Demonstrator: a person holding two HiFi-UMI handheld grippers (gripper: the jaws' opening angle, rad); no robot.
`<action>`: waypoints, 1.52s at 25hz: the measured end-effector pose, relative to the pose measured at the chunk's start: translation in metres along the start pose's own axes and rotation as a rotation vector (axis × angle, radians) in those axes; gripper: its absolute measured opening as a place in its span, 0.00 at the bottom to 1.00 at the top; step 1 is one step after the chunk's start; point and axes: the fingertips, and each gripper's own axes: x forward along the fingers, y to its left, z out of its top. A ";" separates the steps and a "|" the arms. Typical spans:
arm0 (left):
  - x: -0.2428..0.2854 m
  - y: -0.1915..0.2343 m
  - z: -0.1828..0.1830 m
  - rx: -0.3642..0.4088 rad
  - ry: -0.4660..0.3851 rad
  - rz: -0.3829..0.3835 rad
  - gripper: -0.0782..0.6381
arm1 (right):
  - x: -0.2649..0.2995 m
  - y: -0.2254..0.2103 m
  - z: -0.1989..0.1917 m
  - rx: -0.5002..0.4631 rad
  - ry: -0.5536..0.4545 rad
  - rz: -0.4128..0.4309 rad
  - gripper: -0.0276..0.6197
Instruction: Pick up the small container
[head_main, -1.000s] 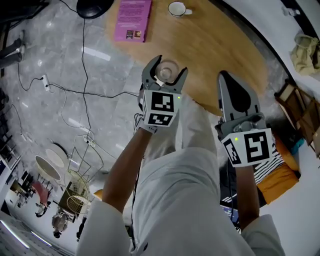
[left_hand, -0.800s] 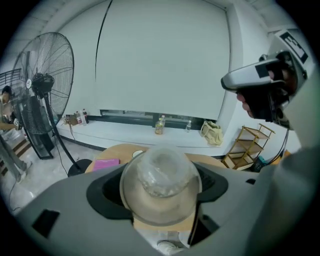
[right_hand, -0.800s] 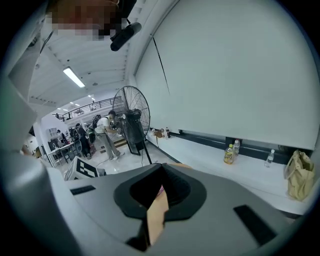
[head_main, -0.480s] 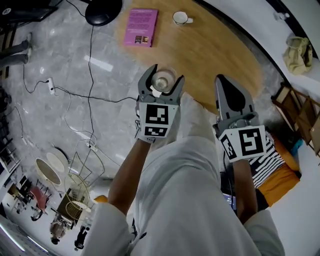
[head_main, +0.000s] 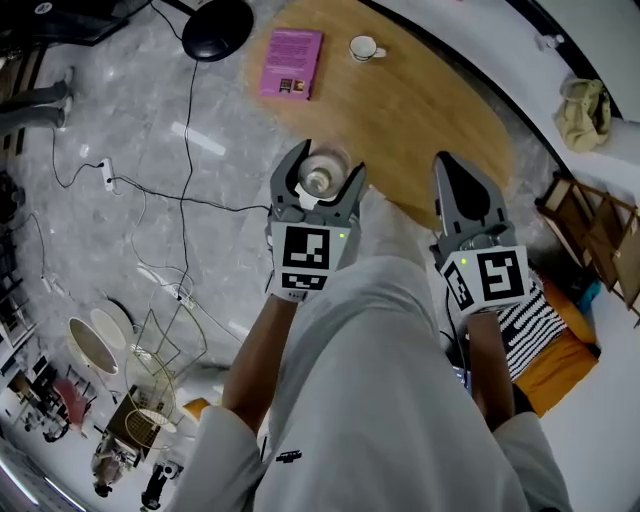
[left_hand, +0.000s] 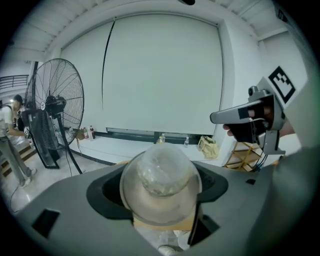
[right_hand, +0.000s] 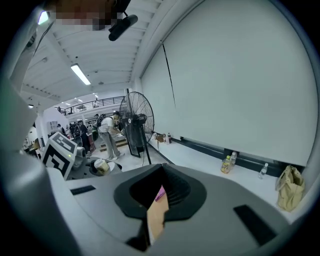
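Observation:
The small container (head_main: 320, 178) is a clear round tub with a pale lid. My left gripper (head_main: 322, 172) is shut on it and holds it in the air near the left edge of the wooden table (head_main: 430, 110). In the left gripper view the container (left_hand: 160, 180) fills the gap between the jaws of the left gripper (left_hand: 160, 197). My right gripper (head_main: 455, 178) is beside it on the right, shut and holding nothing. In the right gripper view the right gripper (right_hand: 159, 202) shows only a thin slit, and the container (right_hand: 101, 166) shows at the left.
A pink book (head_main: 292, 62) and a white cup (head_main: 362, 47) lie at the table's far end. A black round base (head_main: 217, 27) and cables (head_main: 150, 200) are on the grey floor to the left. A large standing fan (left_hand: 57, 107) is off to the left.
The left gripper has kept its hold on the container throughout. The table, book and cup have drifted down and to the right in the view and look smaller. Both grippers have barely moved.

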 end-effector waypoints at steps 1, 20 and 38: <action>-0.005 0.000 0.003 -0.002 -0.006 -0.001 0.58 | -0.003 0.000 0.002 -0.007 -0.004 -0.007 0.05; -0.096 0.030 0.035 -0.040 -0.058 0.028 0.58 | -0.064 -0.006 0.047 -0.058 -0.070 -0.143 0.05; -0.148 0.018 0.049 -0.004 -0.087 0.038 0.58 | -0.095 0.026 0.049 -0.072 -0.097 -0.089 0.05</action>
